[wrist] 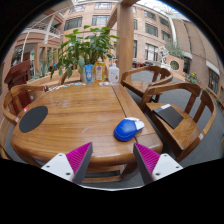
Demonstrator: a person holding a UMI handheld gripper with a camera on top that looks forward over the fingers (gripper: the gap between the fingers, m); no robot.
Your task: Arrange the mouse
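The hand-held gripper [113,160] hovers with fingers spread apart, the blue mouse [127,129] sitting just ahead on the wooden bench [75,115].

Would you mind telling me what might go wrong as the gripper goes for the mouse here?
The blue mouse lies near the wooden table's edge, so a nudge could push it off. The gripper is open and short of it, so closing now would probably miss. A white item beside the mouse might get caught.
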